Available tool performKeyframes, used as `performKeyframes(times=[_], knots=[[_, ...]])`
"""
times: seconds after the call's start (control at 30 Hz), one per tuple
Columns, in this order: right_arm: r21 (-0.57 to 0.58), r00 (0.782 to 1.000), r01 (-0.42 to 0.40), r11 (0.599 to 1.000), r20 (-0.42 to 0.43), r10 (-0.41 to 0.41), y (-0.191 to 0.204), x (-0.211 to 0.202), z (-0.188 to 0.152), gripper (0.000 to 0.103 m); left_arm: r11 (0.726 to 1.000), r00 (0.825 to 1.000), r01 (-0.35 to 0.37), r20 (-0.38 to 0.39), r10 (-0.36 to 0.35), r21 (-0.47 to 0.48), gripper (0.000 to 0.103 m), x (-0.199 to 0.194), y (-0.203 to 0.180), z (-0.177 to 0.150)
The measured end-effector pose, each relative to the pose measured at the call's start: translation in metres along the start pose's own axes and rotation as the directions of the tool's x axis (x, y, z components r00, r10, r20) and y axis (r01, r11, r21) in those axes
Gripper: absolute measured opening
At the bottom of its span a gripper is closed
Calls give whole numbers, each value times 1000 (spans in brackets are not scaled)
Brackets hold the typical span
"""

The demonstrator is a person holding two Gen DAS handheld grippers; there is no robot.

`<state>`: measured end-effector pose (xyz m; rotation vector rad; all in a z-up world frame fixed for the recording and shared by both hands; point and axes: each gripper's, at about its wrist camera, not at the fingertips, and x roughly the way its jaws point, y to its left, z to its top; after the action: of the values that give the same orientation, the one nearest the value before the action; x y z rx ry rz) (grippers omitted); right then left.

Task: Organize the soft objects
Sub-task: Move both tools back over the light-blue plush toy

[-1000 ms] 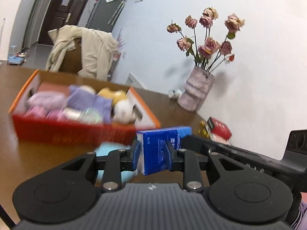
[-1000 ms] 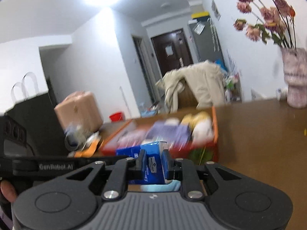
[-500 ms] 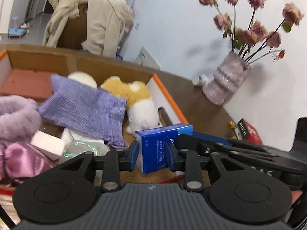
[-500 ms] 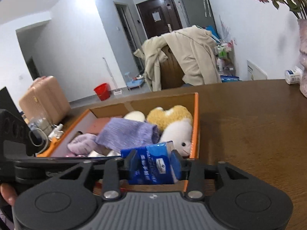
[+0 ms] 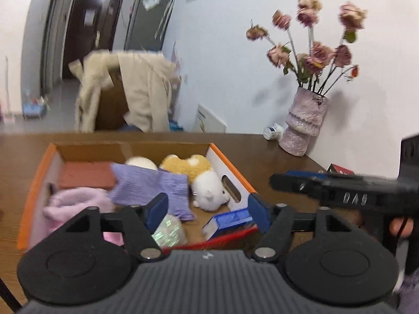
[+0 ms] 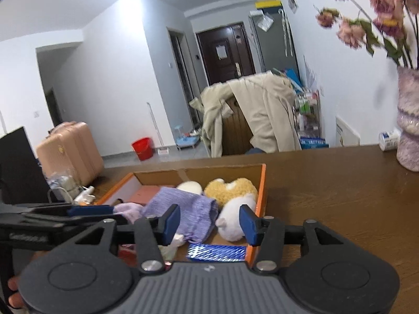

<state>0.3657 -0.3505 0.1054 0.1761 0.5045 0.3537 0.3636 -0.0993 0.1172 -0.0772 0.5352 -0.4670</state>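
Both grippers have just been opening and hold nothing — the left gripper (image 5: pixel 207 210) stands wide apart, the right gripper (image 6: pixel 210 223) a bit less so. Beyond them the blue tissue pack (image 5: pixel 227 221) lies free in the near right corner of the orange box (image 5: pixel 230 168), beside the white plush toy (image 5: pixel 209 191) and the purple cloth (image 5: pixel 154 185). The box sits on the brown table (image 6: pixel 340 196).

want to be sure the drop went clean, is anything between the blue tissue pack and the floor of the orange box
Nothing visible does. The blue tissue pack lies on the bare floor of the orange box, near its front corner beside the white plush. Both grippers, left and right, have just been opening and hold nothing.
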Motion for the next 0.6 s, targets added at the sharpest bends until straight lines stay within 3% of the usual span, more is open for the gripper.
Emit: performKeyframes(times=[0.23, 0.4, 0.6], knots=[[-45, 999, -5, 999, 40, 7, 30, -63, -25, 68, 985, 988, -134, 87, 125, 109, 83, -73, -11, -49], [-120, 1000, -10, 993, -11, 8, 64, -78, -69, 70, 979, 979, -184, 107, 174, 91, 89, -106, 1, -88], [2, 997, 72, 997, 2, -72, 93, -90, -116, 70, 993, 993, -109, 59, 106, 47, 89, -132, 28, -120]])
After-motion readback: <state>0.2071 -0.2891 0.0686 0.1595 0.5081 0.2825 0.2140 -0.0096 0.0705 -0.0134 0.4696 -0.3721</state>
